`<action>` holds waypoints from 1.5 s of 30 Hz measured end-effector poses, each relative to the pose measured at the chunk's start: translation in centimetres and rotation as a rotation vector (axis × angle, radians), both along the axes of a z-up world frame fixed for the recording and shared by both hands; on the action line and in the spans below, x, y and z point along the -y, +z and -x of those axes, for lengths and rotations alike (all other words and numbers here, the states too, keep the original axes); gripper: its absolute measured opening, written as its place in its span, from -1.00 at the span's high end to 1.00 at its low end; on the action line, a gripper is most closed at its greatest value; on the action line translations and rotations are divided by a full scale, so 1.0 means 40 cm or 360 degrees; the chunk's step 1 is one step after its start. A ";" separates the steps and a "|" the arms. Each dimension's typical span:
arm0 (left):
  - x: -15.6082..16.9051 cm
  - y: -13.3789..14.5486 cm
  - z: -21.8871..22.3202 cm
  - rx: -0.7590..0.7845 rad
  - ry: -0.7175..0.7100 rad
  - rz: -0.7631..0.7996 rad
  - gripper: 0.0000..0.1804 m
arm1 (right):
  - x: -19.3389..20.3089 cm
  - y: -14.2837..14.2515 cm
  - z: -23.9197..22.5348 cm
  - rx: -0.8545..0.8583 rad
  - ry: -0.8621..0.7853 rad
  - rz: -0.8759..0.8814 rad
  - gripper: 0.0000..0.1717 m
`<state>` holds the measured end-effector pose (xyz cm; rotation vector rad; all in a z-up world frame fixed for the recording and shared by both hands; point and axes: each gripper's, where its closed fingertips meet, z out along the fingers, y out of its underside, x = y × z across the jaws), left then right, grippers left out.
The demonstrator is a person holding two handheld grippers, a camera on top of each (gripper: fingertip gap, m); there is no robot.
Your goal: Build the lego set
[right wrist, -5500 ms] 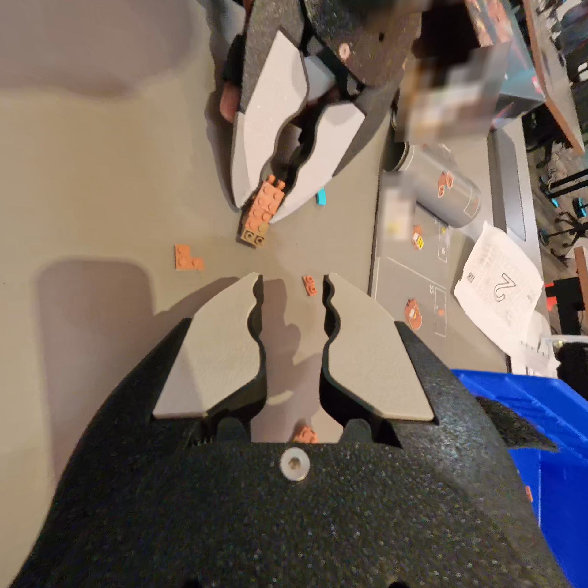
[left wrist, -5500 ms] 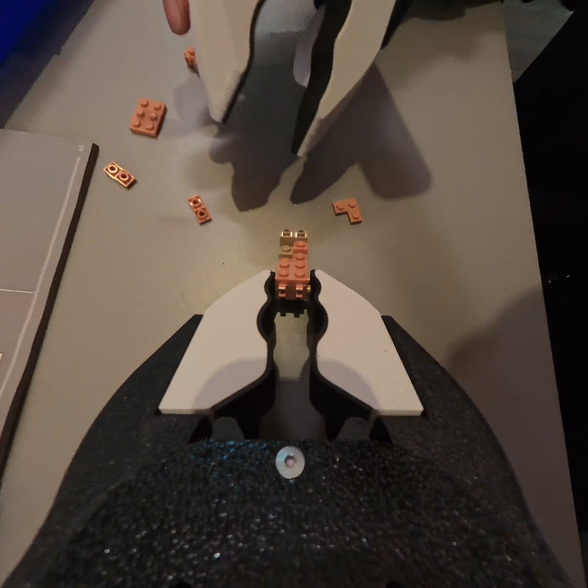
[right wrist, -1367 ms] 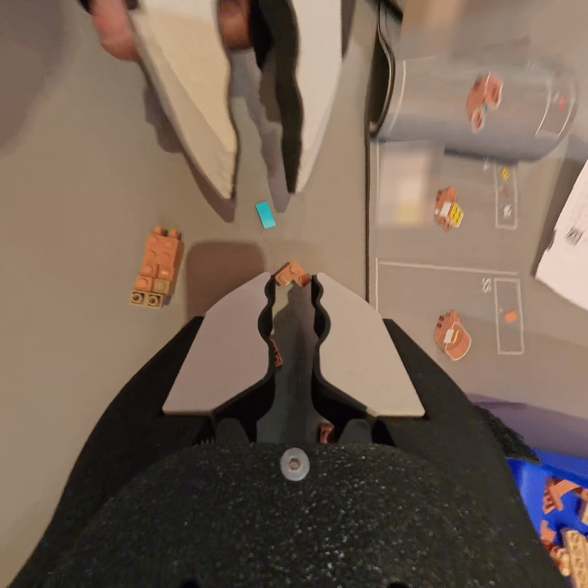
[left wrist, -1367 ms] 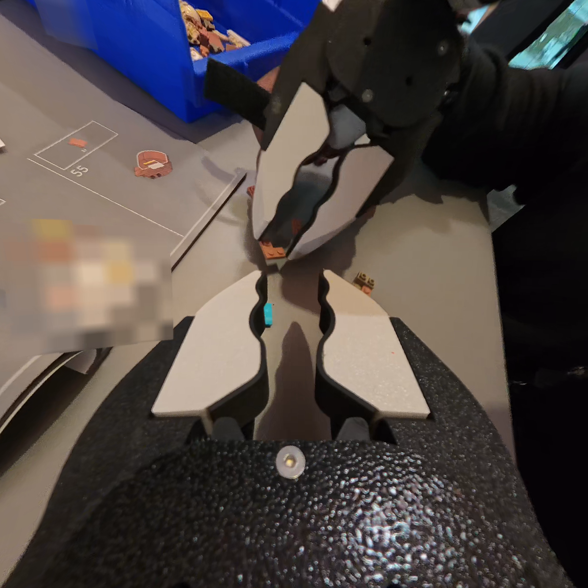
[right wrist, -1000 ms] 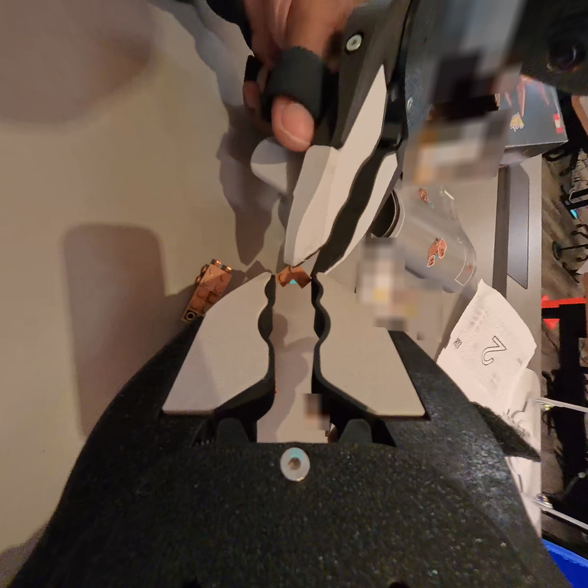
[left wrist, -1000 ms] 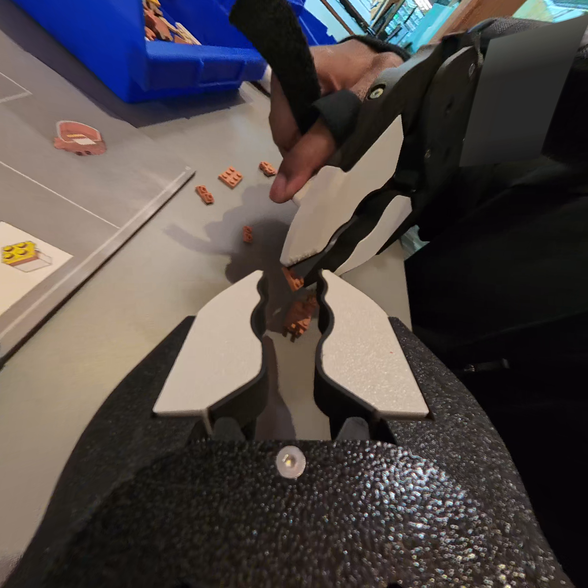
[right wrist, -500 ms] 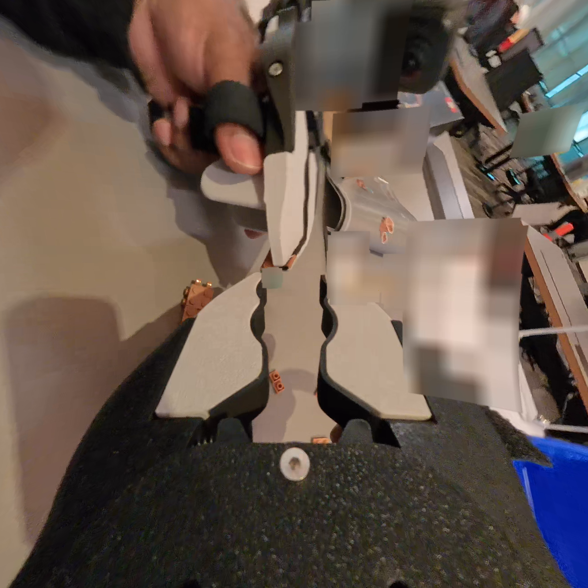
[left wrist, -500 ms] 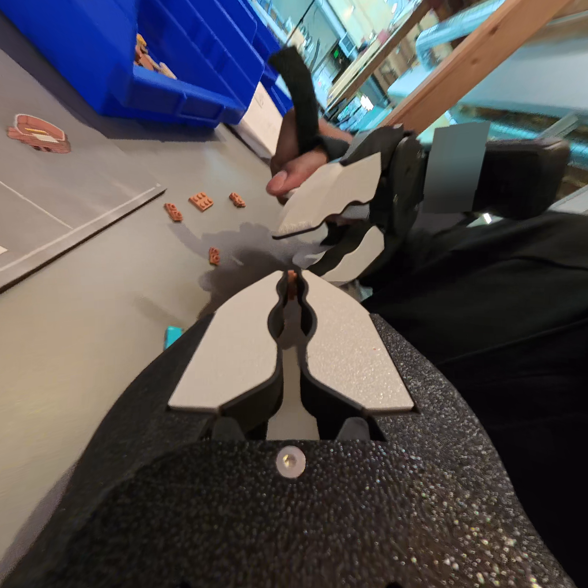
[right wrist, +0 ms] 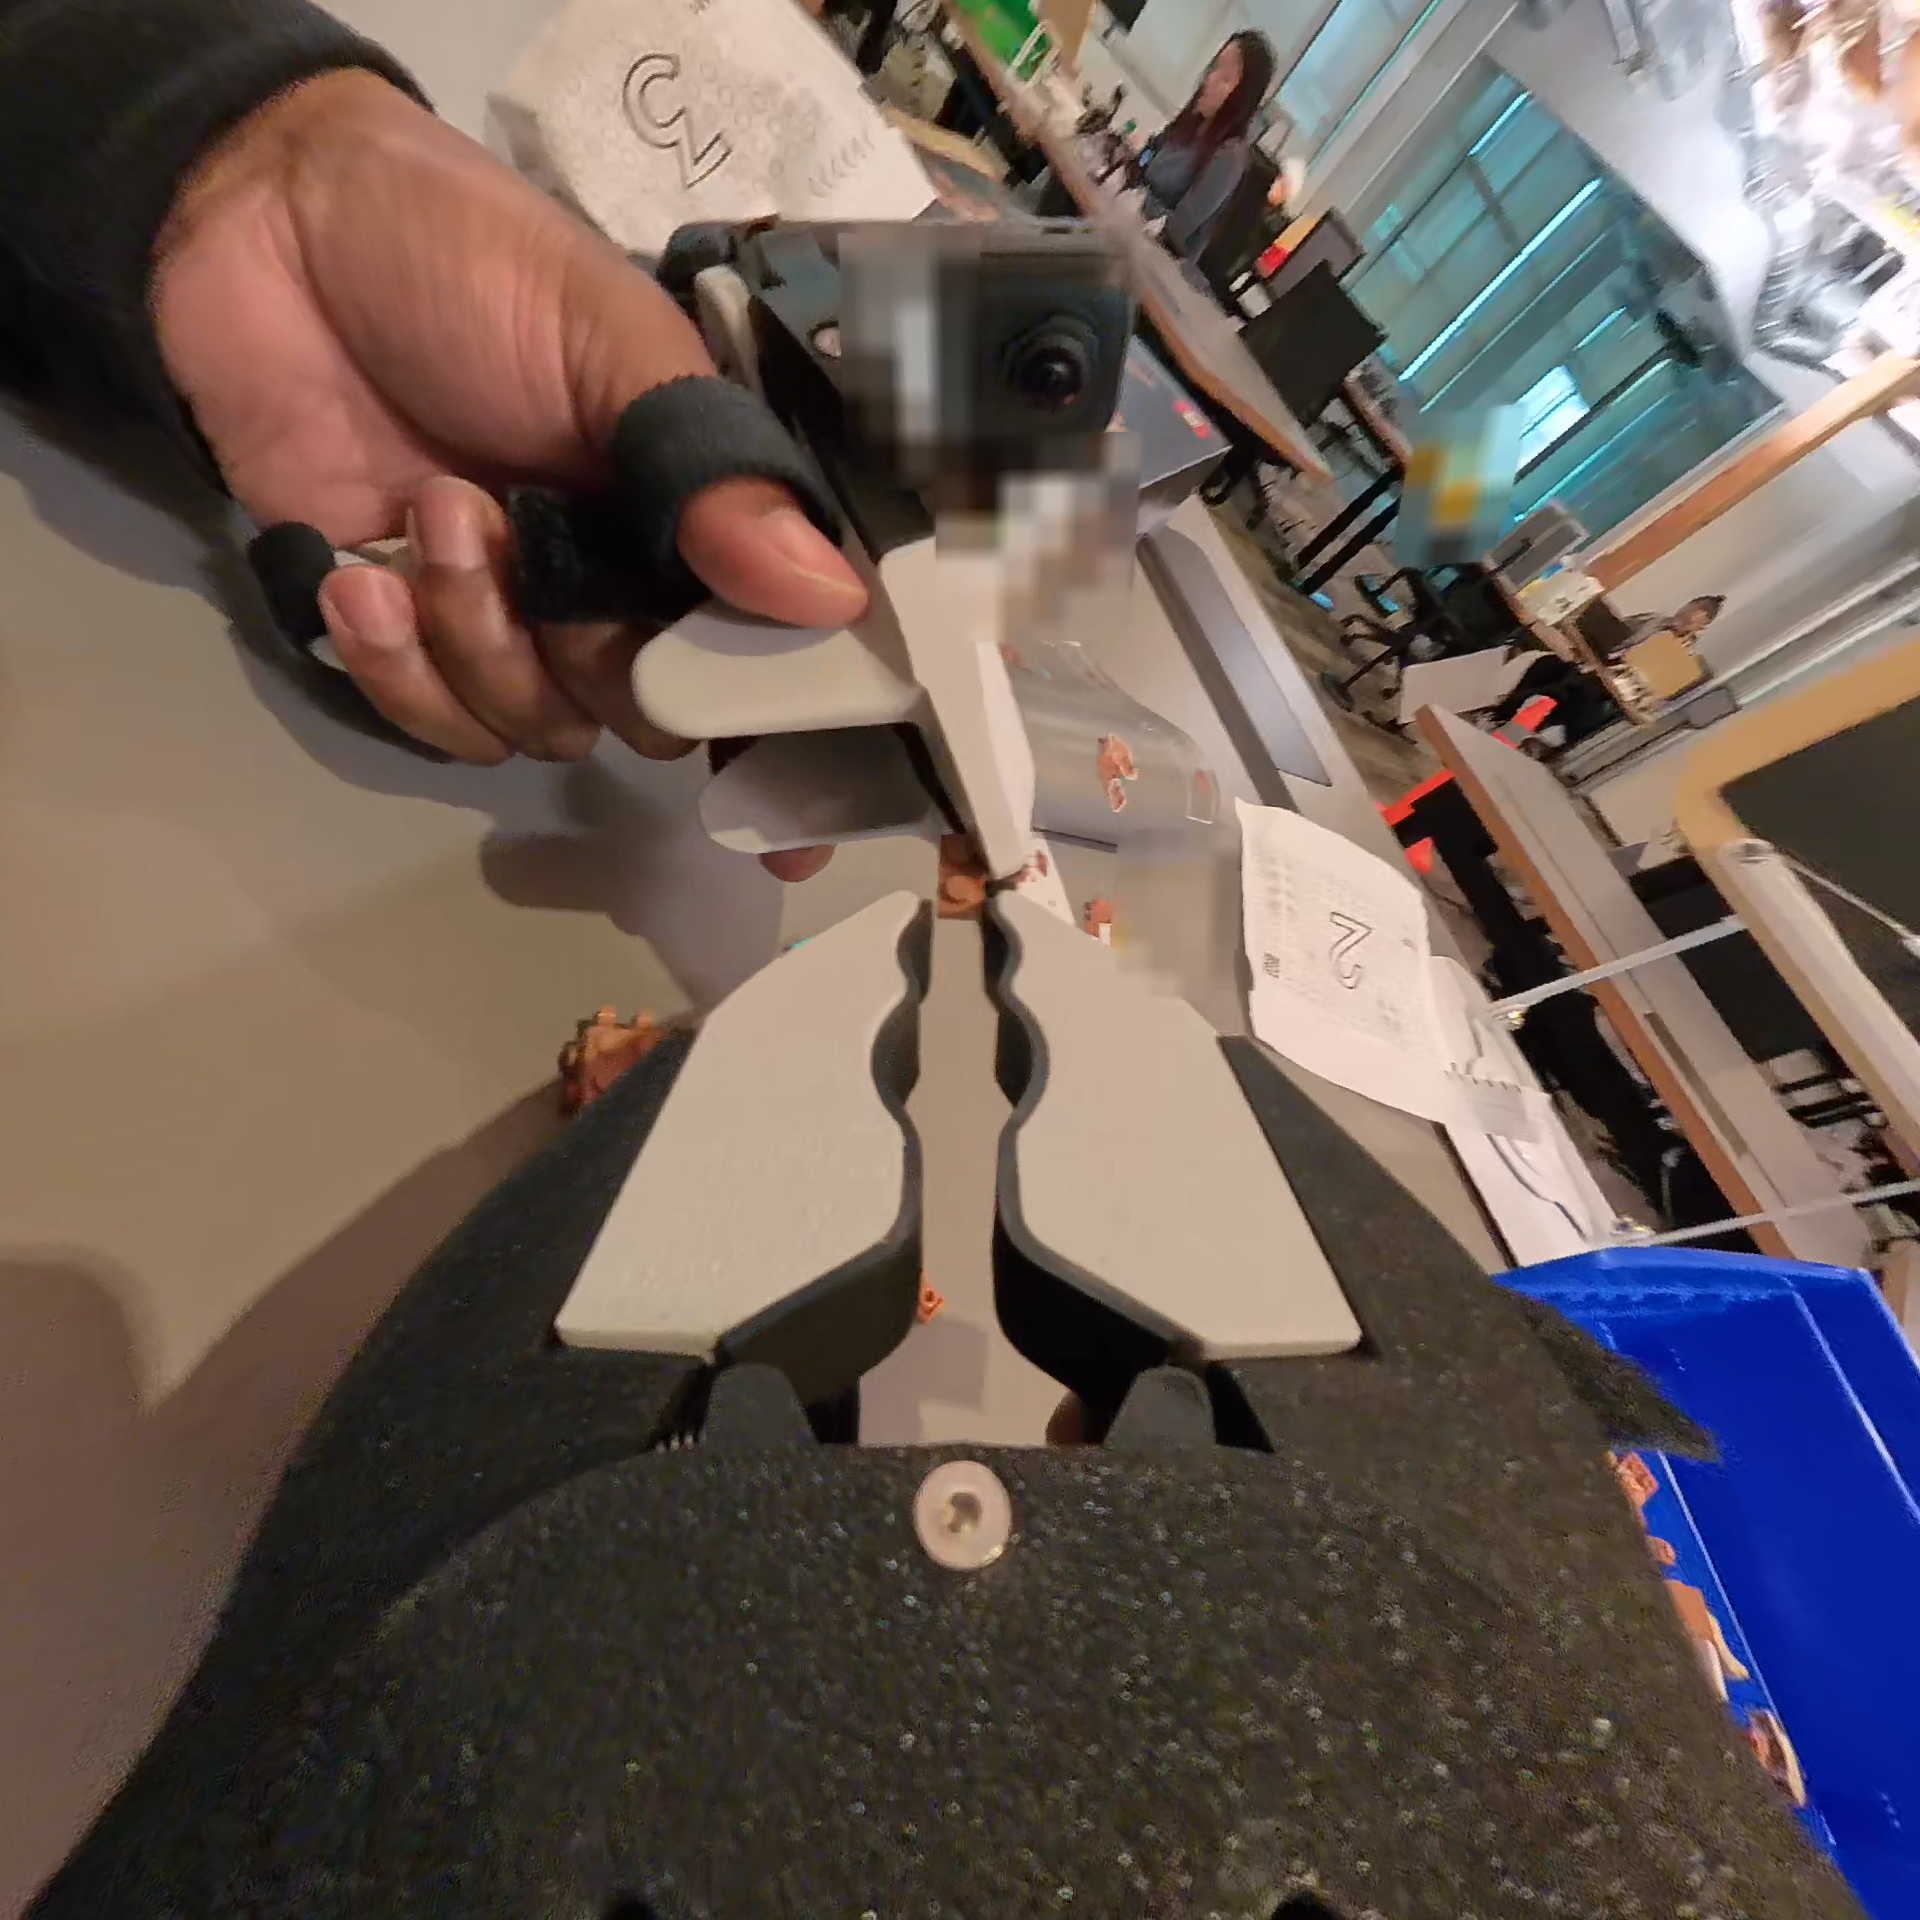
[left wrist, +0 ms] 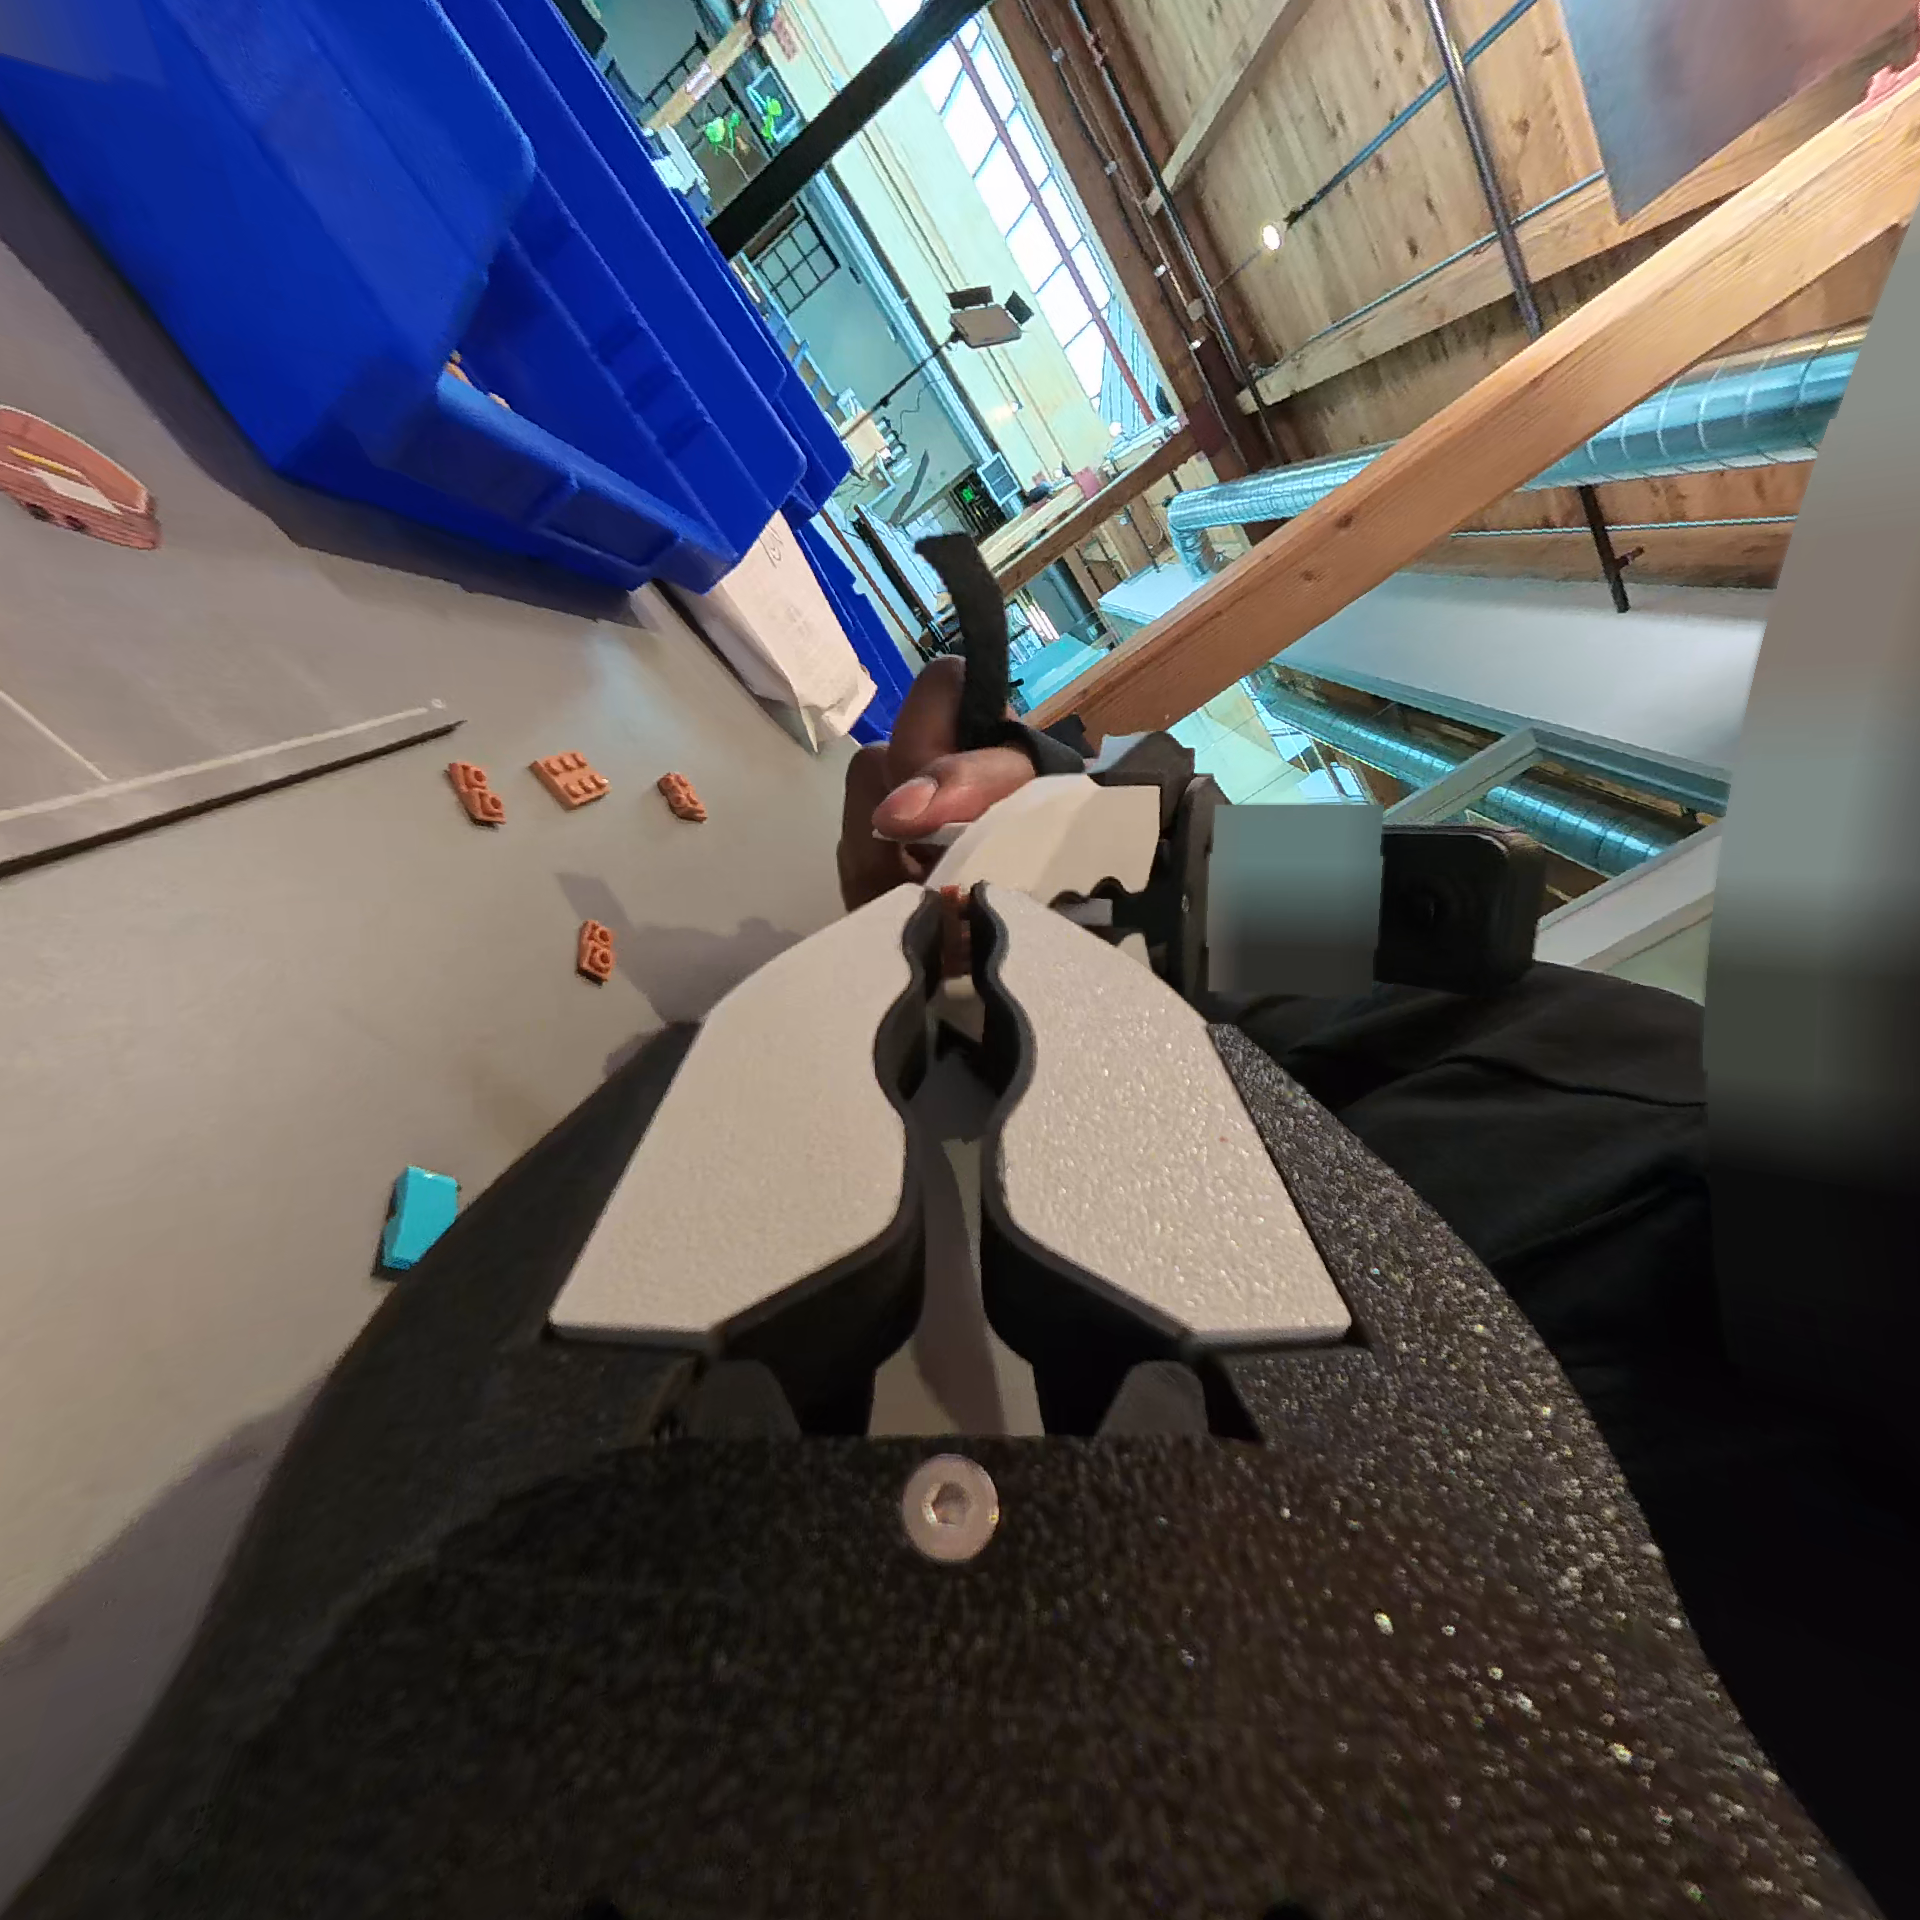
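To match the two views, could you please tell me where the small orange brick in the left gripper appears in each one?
Left wrist view: the brick is pinched at the left gripper's tips, just above the picture's centre.
Right wrist view: the brick is at the tip of the left gripper, which reaches down from above, just past this view's own fingertips.
Shared landmark: the blue bin, upper left there, lower right here.

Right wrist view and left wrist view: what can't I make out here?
- Orange piece in the left tool: left wrist view, only a sliver shows between the fingertips.
- Right tool: whether its tips press that piece; right wrist view, blur and the left tool's finger cover it.
- Brick cluster: right wrist view, mostly behind the right tool's body.
- Blue bin contents: left wrist view, hidden by its wall.
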<state>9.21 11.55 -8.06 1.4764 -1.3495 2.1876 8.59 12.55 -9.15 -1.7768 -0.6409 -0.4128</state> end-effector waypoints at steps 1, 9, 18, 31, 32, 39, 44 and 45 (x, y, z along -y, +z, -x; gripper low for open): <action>0.002 0.003 0.000 0.0013 -0.0007 0.0008 0.95 | 0.002 0.003 0.000 0.0001 0.0009 -0.0015 0.91; -0.008 -0.005 0.016 0.0303 -0.0071 -0.0568 0.73 | 0.029 -0.020 0.015 -0.0147 0.0179 0.0128 0.91; 0.029 -0.064 0.068 0.0713 -0.0268 -0.1391 0.64 | 0.057 -0.080 0.053 -0.0219 0.0359 0.0364 0.91; 0.051 -0.097 0.073 0.0831 -0.0305 -0.1625 0.82 | 0.060 -0.081 0.068 -0.0339 0.0412 0.0386 0.91; 0.052 -0.101 0.073 0.0818 -0.0315 -0.1625 0.82 | 0.060 -0.085 0.067 -0.0341 0.0408 0.0399 0.91; 0.056 -0.143 0.083 0.0742 -0.0433 -0.1704 0.82 | 0.112 -0.113 0.040 -0.0526 0.0335 0.0564 0.72; 0.061 -0.168 0.086 0.0683 -0.0501 -0.1771 0.82 | 0.117 -0.154 0.040 -0.0547 0.0273 0.0706 0.72; 0.062 -0.172 0.086 0.0670 -0.0508 -0.1782 0.82 | 0.115 -0.168 0.039 -0.0513 0.0252 0.0743 0.71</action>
